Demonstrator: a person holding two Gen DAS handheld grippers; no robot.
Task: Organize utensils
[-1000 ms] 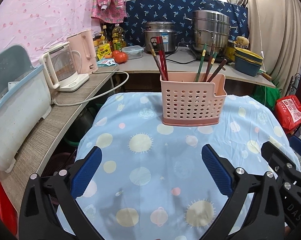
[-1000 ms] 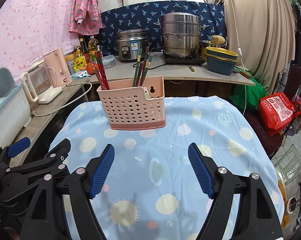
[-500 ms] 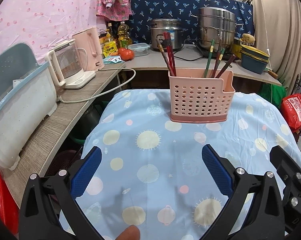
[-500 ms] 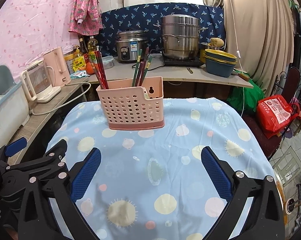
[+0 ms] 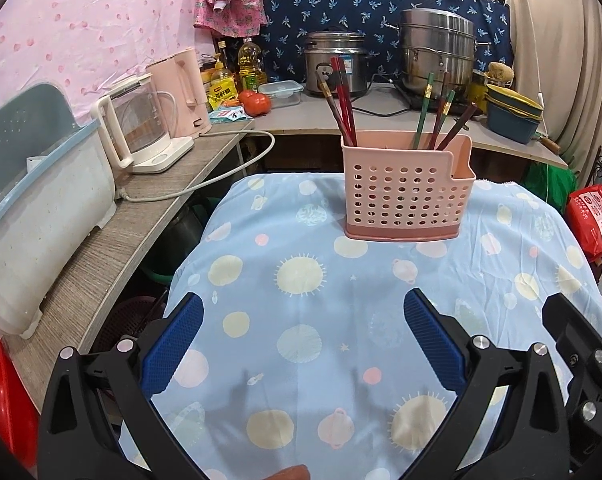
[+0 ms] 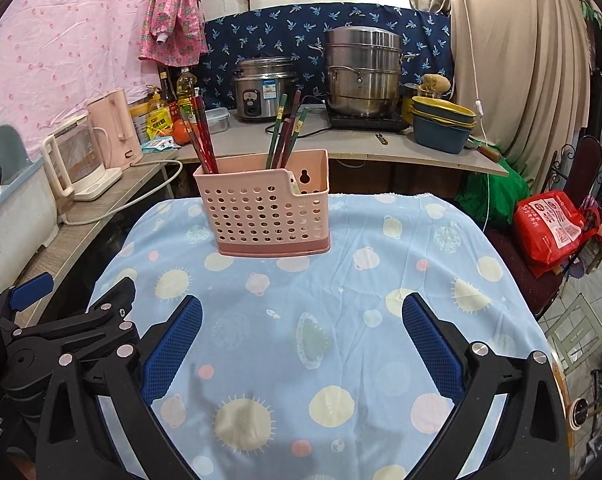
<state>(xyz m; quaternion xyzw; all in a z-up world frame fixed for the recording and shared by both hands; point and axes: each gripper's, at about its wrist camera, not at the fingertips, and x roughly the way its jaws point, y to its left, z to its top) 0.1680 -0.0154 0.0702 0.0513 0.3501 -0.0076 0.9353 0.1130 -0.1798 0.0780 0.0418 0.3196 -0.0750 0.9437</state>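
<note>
Pink perforated utensil holder stands upright near the far edge of the table, on the blue patterned tablecloth, a bit left of centre in the right wrist view. Red chopsticks lean in its left compartment, green and dark brown chopsticks lean in the middle one; right notched compartment looks empty from here, can't tell for sure. Same holder in the right wrist view, keyhole slot in its back wall visible.

Left gripper over the near edge of the cloth, blue pads wide apart, nothing between them, well apart from the holder. Right gripper likewise over the near edge, jaws spread fully, only cloth under the gap. Left gripper's black frame shows at lower left of the right wrist view, right gripper's at lower right of the left wrist view, so they sit side by side.

Off the table: glass kettle and pink kettle on the left counter, rice cooker and steel steamer pot on the back counter, stacked bowls, red bag on a chair at right
</note>
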